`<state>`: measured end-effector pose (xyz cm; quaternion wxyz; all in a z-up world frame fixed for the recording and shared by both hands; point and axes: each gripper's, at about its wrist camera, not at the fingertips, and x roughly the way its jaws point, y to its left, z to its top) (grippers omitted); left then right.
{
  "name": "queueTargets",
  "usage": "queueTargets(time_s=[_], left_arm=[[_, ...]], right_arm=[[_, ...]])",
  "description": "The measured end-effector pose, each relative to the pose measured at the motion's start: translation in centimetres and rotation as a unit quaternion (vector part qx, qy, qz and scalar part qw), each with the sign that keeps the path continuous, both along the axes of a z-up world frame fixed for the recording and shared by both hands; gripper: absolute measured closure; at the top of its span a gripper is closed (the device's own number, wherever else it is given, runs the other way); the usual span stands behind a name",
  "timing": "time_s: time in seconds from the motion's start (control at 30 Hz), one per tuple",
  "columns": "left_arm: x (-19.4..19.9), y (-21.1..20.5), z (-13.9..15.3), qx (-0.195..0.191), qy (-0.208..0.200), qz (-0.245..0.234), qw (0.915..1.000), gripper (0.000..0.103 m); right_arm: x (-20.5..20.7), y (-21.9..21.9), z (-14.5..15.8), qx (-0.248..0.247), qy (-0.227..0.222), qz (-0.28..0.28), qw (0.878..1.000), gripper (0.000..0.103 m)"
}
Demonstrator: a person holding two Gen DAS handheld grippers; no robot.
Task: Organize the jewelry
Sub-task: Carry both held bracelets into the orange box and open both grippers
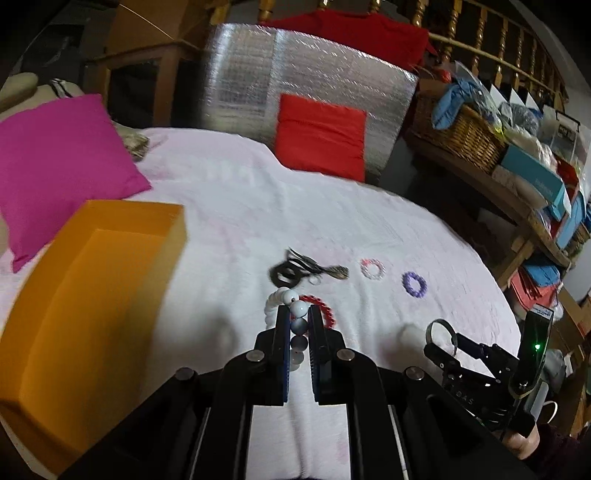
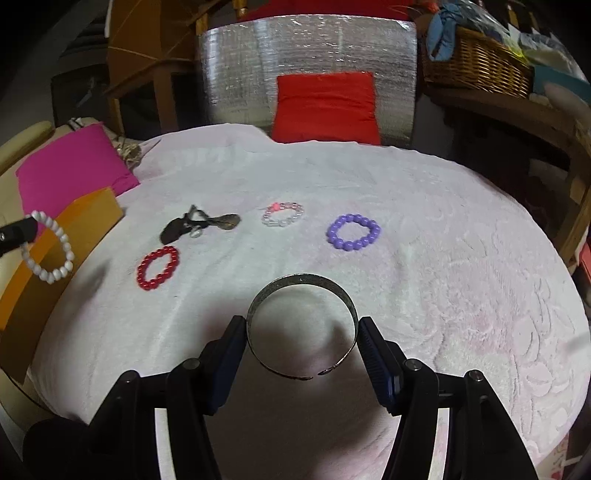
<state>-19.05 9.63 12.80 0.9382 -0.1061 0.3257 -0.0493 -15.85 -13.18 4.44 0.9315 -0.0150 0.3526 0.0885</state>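
White bracelet (image 1: 295, 321) clamped in left gripper (image 1: 298, 325), lifted near orange box (image 1: 92, 295). Metal bangle (image 2: 302, 326) pinched across its width by right gripper (image 2: 302, 332), above bed (image 2: 443, 258). Advice: carry level, release low inside box, avoid squeezing bangle.

Domestic interior, a lived-in room of a home. A round table under a pale textured cloth (image 2: 424, 221) carries a magenta cushion (image 1: 55, 162). A red cushion (image 2: 325, 107) leans on a silver quilted panel (image 2: 306, 51). Turned wooden balusters (image 1: 472, 33) back cluttered shelves bearing a wicker basket (image 1: 461, 136) and stacked boxes (image 1: 535, 177).
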Motion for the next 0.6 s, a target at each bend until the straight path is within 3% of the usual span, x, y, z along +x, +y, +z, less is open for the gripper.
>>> queueTargets(time_s=[0.13,0.3,0.6], left_arm=[[-1.9,2.8,1.0,0.008,-0.012,0.032,0.9994,0.094],[-4.0,6.7,1.4,0.016,-0.019,0.075,0.9969,0.094],[-5.9,13.2,-1.7,0.044,0.031,0.17,0.984,0.094]], right_arm=[[0.0,2.6,1.2,0.019,-0.004,0.031,0.999,0.039],[1.3,9.1,3.1,0.044,-0.002,0.089,0.995,0.039],[3.3,23.5,5.9,0.052,-0.019,0.207,0.977,0.039]])
